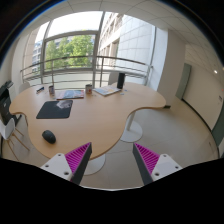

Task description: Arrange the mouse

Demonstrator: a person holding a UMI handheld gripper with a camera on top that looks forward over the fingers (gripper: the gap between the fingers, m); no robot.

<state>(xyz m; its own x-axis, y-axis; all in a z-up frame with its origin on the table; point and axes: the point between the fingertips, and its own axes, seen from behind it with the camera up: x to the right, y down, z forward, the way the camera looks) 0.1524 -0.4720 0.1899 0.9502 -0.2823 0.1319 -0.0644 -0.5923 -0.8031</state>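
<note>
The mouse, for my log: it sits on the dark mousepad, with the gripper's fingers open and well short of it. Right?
Not quite. The gripper view shows the mouse on the bare wooden desk, nearer than the dark mousepad, not on it. The gripper is indeed open and well short of it.

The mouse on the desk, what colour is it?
Black. The mouse shows best in the gripper view.

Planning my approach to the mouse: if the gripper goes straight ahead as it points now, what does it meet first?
Likely the desk; the open gripper points at bare wood. The mouse sits off to its left. Depth is unclear.
</note>
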